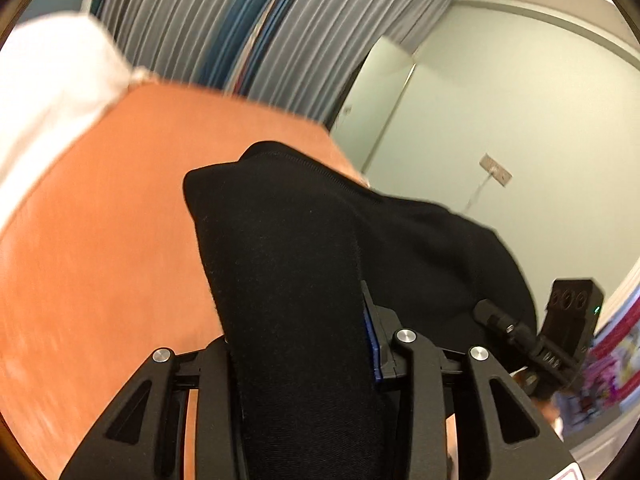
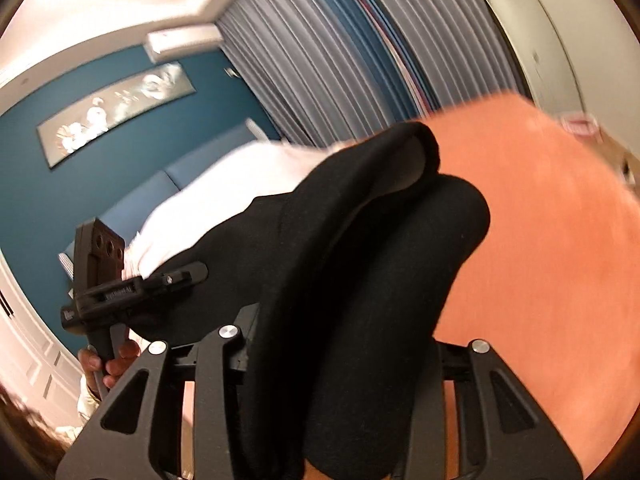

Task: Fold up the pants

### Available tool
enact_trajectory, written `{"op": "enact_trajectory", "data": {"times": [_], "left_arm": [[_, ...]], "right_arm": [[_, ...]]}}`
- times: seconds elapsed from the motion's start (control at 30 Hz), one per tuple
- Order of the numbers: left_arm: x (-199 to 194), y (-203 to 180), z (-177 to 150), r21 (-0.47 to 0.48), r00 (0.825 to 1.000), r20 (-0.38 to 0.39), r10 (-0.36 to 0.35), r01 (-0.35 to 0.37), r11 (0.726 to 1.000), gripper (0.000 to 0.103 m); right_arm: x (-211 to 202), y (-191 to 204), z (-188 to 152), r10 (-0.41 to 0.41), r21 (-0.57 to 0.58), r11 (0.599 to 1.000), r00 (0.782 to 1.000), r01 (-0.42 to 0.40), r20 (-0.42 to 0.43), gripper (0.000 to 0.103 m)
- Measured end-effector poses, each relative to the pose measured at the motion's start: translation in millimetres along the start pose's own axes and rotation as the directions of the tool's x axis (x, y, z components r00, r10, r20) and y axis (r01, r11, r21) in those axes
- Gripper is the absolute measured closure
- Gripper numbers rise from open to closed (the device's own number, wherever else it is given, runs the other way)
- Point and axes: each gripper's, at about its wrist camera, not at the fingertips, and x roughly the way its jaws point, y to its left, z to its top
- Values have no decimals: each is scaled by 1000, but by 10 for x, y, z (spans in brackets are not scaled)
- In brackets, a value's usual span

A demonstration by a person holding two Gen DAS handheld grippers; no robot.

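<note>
Nearest, the left tongs (image 1: 304,360) are clamped on the black pants (image 1: 320,240), and the right tongs (image 2: 340,360) are clamped on the same cloth. The pants are lifted off the bed, their long axis stretched between the two tongs. Below lies an orange bedspread (image 1: 100,260); beyond, a white pillow (image 1: 48,92), grey curtains (image 1: 180,20) and a teal wall (image 2: 100,152).

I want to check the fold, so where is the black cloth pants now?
The black cloth pants are lifted above the orange bed cover, gripped between the left gripper and the right gripper, filling the middle of both wrist views.
</note>
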Motion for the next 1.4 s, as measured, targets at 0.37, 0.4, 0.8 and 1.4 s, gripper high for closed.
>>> {"op": "enact_trajectory", "data": {"times": [0.37,0.4,0.8,1.4], "left_arm": [[2132,1109,508,-75,997,-42,62,-65,995,69],[2363,1257,380,-101,994,-87,72,-80,992,69],[2349,2045,-166,-200,980,-156,123,-153,968,32],[3680,2302,735,-94,871,-332,363,-413,906,5]], "right_arm": [[2076,-1720,114,-23,194,980,993,45,-116,66],[2254,-1888,-6,-29,224,972,987,65,-160,66],[1944,-2586,-411,-148,373,903,968,216,-202,23],[3053,-2366,16,-289,57,946,908,320,-305,103]]}}
